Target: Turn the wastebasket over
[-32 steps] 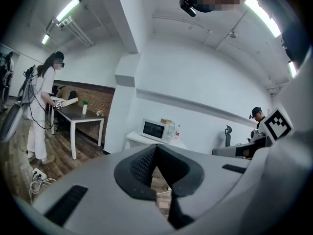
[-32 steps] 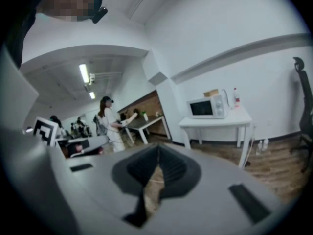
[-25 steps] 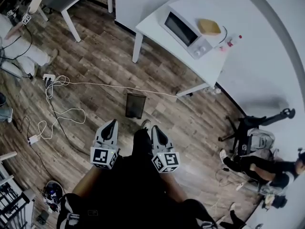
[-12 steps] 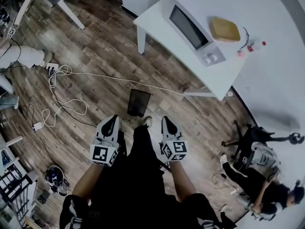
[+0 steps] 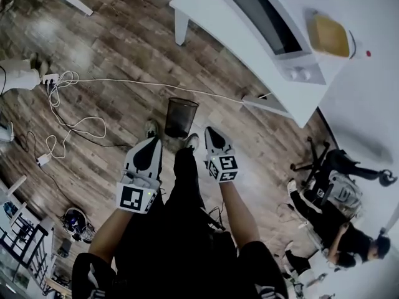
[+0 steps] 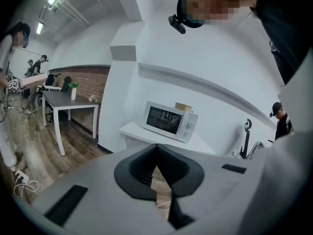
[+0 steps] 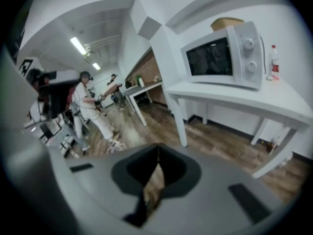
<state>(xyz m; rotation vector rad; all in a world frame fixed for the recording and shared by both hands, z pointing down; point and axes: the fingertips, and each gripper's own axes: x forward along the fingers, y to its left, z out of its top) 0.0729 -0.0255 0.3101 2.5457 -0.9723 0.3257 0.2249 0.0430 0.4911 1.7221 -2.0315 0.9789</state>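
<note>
The wastebasket (image 5: 180, 118) is a black mesh bin standing upright on the wood floor, its open rim facing up, seen only in the head view. My left gripper (image 5: 154, 139) is just below and left of it, a short way off, jaws shut with nothing between them. My right gripper (image 5: 209, 130) is just right of the bin's base, also shut and holding nothing. In the left gripper view the jaws (image 6: 157, 148) meet at the tips, with only floor and a cable showing below. The right gripper view shows closed jaws (image 7: 157, 150) over blurred floor.
A white table (image 5: 206, 14) carrying a microwave (image 5: 274, 17) stands beyond and to the right of the bin. A white cable (image 5: 124, 81) runs across the floor behind the bin to a power strip (image 5: 48, 78). A person sits on the floor (image 5: 330, 220) at right.
Both grippers have moved forward and down toward the wastebasket, which now looks nearer and larger. The right gripper has dropped more and tilted downward. Both stay shut.
</note>
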